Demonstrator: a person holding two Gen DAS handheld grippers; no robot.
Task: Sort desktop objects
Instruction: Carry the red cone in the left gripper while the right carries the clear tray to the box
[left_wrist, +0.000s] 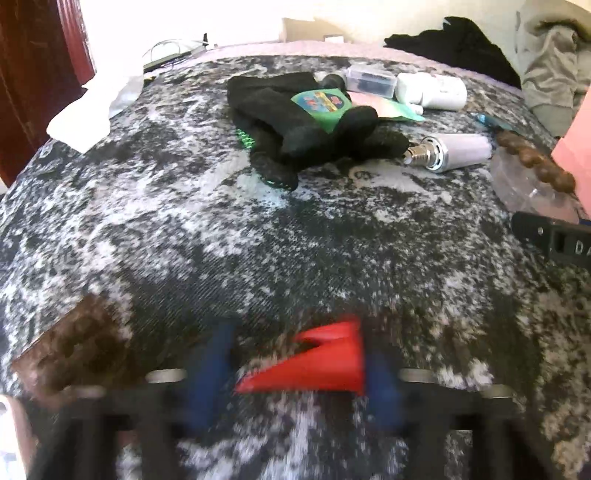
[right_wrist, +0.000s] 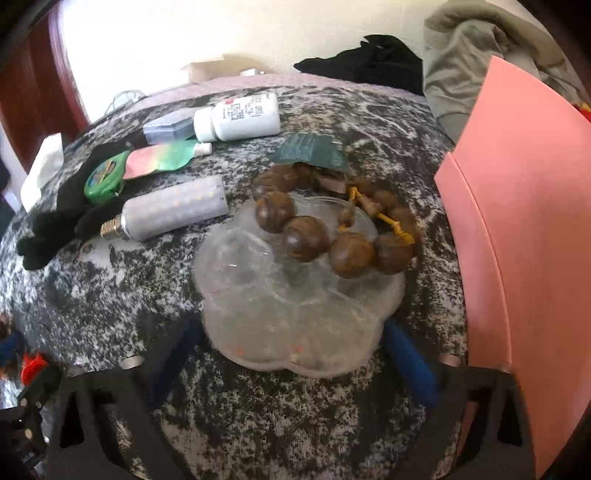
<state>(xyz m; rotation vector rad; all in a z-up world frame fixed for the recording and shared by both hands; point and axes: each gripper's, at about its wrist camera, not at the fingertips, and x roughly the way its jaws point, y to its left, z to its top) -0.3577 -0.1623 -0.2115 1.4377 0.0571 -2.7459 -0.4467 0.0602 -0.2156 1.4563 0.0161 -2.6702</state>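
Two claws are picking up now: your left claw is squeezed on the red clip, your right claw sits wide around the clear tray with beads, so pinch it next.

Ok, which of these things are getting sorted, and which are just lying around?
Being sorted: red clip, clear tray, bead bracelet, light bulb, white bottle, black gloves.
Just lying about: grey clothes, black clothes, cables.
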